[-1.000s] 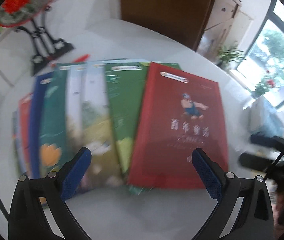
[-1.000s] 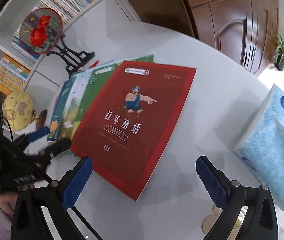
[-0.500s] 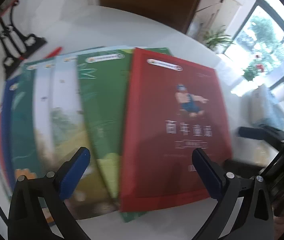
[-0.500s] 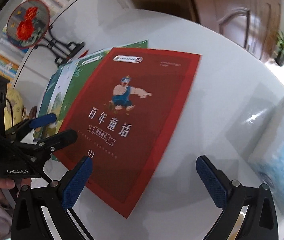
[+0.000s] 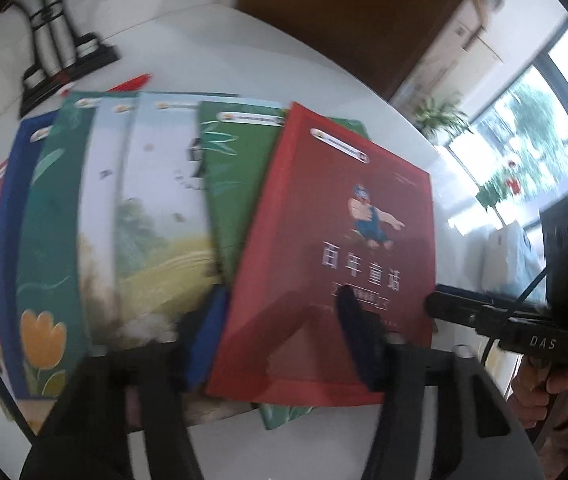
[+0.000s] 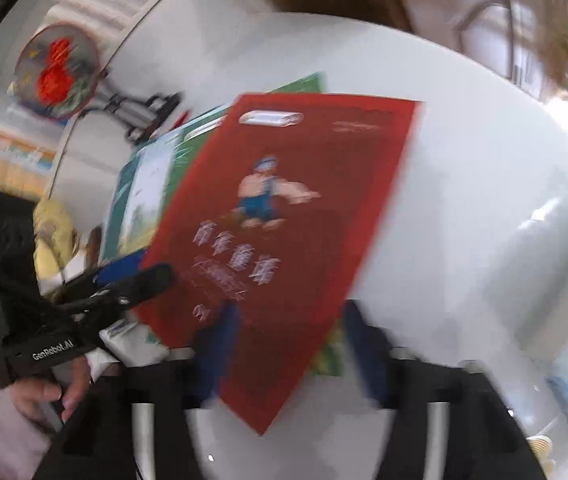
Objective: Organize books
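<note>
I have brought both grippers in on the red book [image 5: 335,248], which lies on top at the right end of the fanned row of books [image 5: 124,224] on the white table [image 5: 220,40]. A second ago each gripper hung back from the fan with its fingers spread wide; now both sets of fingers stand much closer together and reach over the near edge of the red cover. In the left wrist view, the left gripper [image 5: 280,344] has one blue pad at the red book's left edge, over the pale book [image 5: 156,208] beside it, and the other pad on the lower part of the cover. In the right wrist view, the right gripper [image 6: 291,352] straddles the book's near corner, with a green book [image 6: 323,352] showing beneath. Both views are smeared by motion, so I cannot tell whether either gripper has clamped the cover or is only part-way closed around it. The red book rests flat on the stack and is not lifted. My reading: the approach is over and the grasp on the top book has begun; the rest of the fan is untouched. The thin cover may slide over its neighbour if the pads close unevenly.
</note>
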The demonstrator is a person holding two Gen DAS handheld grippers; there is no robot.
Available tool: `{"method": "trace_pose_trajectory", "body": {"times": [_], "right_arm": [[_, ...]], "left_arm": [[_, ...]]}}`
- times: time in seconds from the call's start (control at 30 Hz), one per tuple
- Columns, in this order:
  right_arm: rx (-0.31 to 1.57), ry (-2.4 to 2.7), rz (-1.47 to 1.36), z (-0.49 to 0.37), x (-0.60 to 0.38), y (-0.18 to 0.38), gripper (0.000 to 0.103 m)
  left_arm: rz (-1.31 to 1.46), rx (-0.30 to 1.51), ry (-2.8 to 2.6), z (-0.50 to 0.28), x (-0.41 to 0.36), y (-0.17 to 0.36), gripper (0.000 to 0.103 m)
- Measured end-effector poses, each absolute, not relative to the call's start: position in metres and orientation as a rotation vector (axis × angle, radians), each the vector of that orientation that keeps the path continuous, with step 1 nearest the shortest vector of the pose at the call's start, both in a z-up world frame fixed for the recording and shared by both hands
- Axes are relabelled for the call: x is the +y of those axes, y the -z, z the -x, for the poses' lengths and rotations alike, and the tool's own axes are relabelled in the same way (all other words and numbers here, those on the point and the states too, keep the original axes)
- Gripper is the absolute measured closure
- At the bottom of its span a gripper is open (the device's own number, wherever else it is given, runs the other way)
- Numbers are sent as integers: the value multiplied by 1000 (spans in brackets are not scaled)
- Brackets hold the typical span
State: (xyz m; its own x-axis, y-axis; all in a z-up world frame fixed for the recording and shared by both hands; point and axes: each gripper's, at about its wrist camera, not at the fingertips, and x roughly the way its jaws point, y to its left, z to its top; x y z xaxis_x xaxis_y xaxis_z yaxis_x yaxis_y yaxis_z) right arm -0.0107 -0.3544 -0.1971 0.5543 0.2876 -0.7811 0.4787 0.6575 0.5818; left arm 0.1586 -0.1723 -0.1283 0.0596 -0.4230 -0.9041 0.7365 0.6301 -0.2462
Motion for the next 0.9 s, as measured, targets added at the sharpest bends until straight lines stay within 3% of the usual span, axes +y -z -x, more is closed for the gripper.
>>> {"method": "trace_pose_trajectory", "body": {"times": [0.07,0.37,0.73,0.9], "right_arm": [[973,128,-946,20,-364,199,69],[822,21,-882,25,-357,162,70],[942,119,-787,21,-352,182,70],[988,139,-776,21,-355,195,78]], "left_arm": [[-306,1223,888,-158,-169,125,68],[-415,1172,906,-126,-160,113,72],[-388,1252,910,-83,-134,129,72],[-295,1320,819,-106,-137,144,69]]}}
